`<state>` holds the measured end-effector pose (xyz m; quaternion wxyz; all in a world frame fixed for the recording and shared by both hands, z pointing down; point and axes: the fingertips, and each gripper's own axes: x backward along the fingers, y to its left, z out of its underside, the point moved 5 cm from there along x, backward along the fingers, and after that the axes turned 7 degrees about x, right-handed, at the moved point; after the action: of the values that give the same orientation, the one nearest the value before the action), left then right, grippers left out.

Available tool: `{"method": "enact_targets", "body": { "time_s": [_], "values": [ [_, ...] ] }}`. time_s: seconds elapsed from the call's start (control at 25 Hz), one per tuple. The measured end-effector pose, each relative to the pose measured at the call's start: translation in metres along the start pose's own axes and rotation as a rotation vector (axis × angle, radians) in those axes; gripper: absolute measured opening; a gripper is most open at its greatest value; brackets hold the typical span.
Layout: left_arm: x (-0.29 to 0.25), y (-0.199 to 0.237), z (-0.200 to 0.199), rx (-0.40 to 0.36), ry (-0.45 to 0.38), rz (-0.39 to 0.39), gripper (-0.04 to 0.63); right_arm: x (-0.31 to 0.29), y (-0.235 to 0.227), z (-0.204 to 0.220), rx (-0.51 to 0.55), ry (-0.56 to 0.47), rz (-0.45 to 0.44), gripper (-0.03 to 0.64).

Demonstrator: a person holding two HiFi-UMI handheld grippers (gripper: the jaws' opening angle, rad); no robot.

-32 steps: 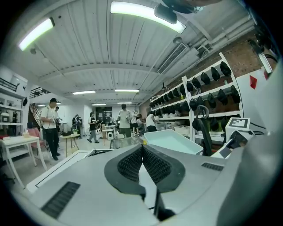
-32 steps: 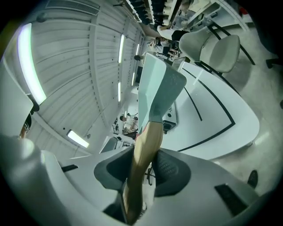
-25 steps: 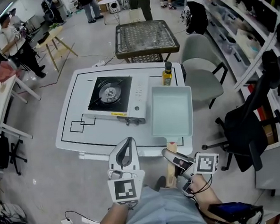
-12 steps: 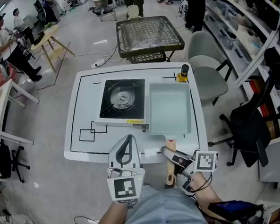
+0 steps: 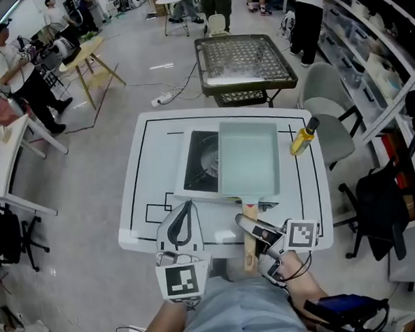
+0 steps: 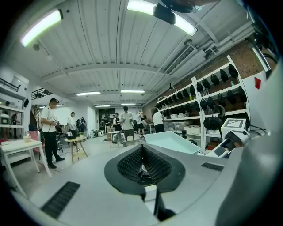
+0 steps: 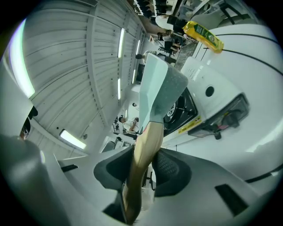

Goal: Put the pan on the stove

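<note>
A light teal rectangular pan point(image 5: 248, 158) with a wooden handle point(image 5: 249, 238) hangs over the right half of the white table stove point(image 5: 197, 164) and hides part of the black burner point(image 5: 206, 162). My right gripper point(image 5: 246, 228) is shut on the handle near the table's front edge. In the right gripper view the handle point(image 7: 143, 150) runs up between the jaws to the pan point(image 7: 154, 86), with the stove point(image 7: 188, 108) beneath. Whether the pan rests on the stove I cannot tell. My left gripper point(image 5: 185, 207) is shut and empty, left of the handle; its view shows its closed tips point(image 6: 142, 148) and the pan point(image 6: 173, 142).
A yellow oil bottle point(image 5: 301, 138) stands on the white table point(image 5: 150, 200) right of the pan. Behind the table is a metal mesh cart point(image 5: 243, 60), and a grey chair point(image 5: 331, 126) at the right. People stand at the far left and back. Shelves line the right wall.
The pan has travelled left from the table's right part to above the stove, still in my right gripper. My left gripper moved left alongside it. The oil bottle now stands right of the pan.
</note>
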<state>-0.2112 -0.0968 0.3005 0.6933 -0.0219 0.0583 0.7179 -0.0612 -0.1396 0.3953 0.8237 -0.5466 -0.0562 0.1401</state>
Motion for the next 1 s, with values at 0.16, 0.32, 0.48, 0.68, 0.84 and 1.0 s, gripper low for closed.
{"method": "enact_targets", "body": {
  "time_s": [0.16, 0.32, 0.48, 0.68, 0.84, 1.0],
  "values": [
    [-0.002, 0.034, -0.009, -0.009, -0.011, -0.026, 0.018, -0.041, 0.009, -0.002, -0.011, 0.006, -0.037, 0.146],
    [-0.01, 0.054, -0.014, -0.013, -0.025, -0.03, 0.018, -0.066, 0.009, -0.005, -0.015, 0.017, -0.026, 0.146],
    [-0.018, 0.065, -0.015, -0.014, -0.028, -0.026, 0.018, -0.08, 0.008, -0.012, -0.009, 0.015, -0.029, 0.146],
    [-0.026, 0.072, -0.013, -0.009, -0.019, -0.023, 0.018, -0.086, 0.002, -0.017, -0.02, 0.013, 0.002, 0.146],
    [-0.031, 0.073, -0.009, -0.003, -0.007, -0.019, 0.018, -0.087, -0.005, -0.019, -0.029, 0.013, 0.015, 0.147],
    [-0.033, 0.075, -0.006, -0.003, 0.002, -0.016, 0.018, -0.09, -0.008, -0.02, -0.03, 0.007, 0.001, 0.147]
  ]
}}
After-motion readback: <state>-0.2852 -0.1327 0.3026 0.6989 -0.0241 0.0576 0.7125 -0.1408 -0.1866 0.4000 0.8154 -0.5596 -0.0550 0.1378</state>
